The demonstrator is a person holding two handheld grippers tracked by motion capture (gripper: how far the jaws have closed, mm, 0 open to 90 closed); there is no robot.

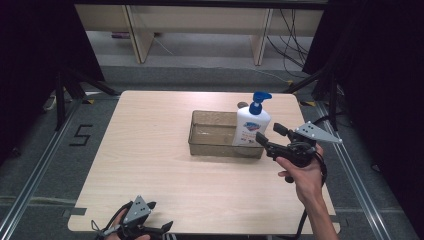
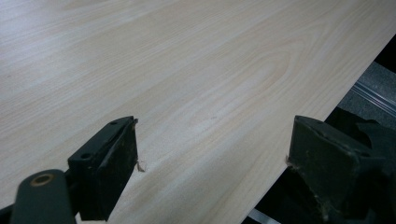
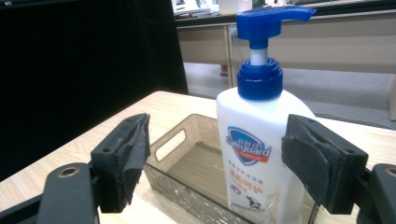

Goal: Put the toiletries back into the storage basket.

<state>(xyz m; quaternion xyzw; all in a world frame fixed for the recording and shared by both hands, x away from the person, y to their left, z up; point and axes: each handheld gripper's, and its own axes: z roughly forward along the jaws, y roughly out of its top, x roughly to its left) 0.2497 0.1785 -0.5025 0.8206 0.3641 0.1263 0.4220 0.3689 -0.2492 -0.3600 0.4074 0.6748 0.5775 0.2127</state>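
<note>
A white pump bottle (image 1: 251,125) with a blue head stands upright at the tray's (image 1: 212,135) 3 o'clock end. The right tongs (image 1: 270,135) point at it, released. The left tongs (image 1: 159,216) rest released at the counter's (image 1: 150,150) 7 o'clock edge.

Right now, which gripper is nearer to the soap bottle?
Right. The right gripper is beside the soap bottle, jaws open toward it; the left gripper is at the table's near edge.

Glossy white plastic bottle (image 3: 261,154), translucent smoky plastic tray (image 1: 215,147) — matt pale wood-grain table (image 1: 150,165)
</note>
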